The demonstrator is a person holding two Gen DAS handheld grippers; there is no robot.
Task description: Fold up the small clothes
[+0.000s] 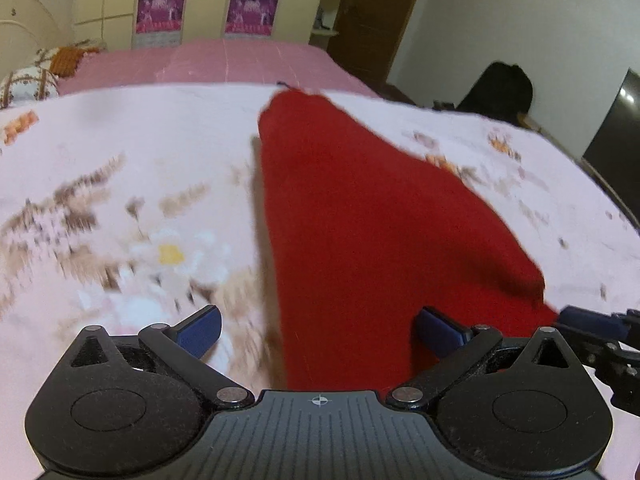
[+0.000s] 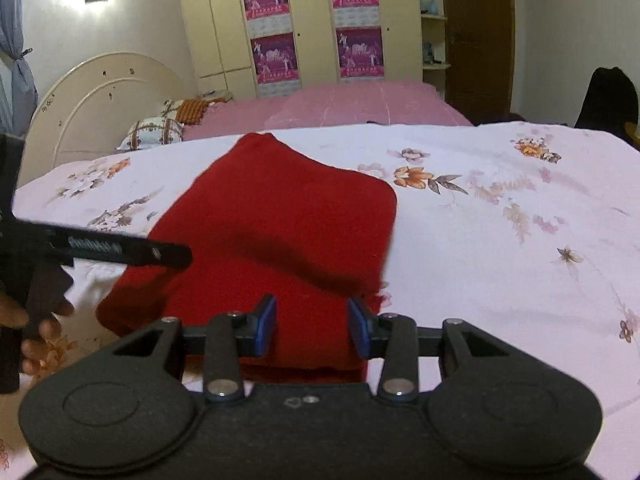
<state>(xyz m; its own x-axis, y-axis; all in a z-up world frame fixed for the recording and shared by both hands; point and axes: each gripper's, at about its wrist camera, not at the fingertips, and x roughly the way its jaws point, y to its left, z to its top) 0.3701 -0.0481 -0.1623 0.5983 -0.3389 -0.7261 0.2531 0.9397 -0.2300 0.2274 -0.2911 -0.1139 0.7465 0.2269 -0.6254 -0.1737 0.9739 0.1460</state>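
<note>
A red knit garment (image 1: 352, 216) lies on the floral bedspread (image 1: 120, 168), partly folded. In the right wrist view the red garment (image 2: 280, 216) shows a folded-over upper layer. My left gripper (image 1: 320, 332) is open wide, its blue pads on either side of the garment's near edge, just above it. My right gripper (image 2: 312, 328) is open, its blue pads straddling the garment's near end. The left gripper's body (image 2: 120, 250) reaches over the garment's left edge in the right wrist view. The right gripper's tip (image 1: 592, 320) shows at the right in the left wrist view.
Pillows (image 2: 154, 132) and a cream headboard (image 2: 100, 96) lie at the far left. A pink sheet (image 2: 360, 106) covers the far part of the bed. Wardrobes (image 2: 312, 20) stand behind. A dark chair (image 1: 500, 88) and a screen (image 1: 612, 140) stand at the right.
</note>
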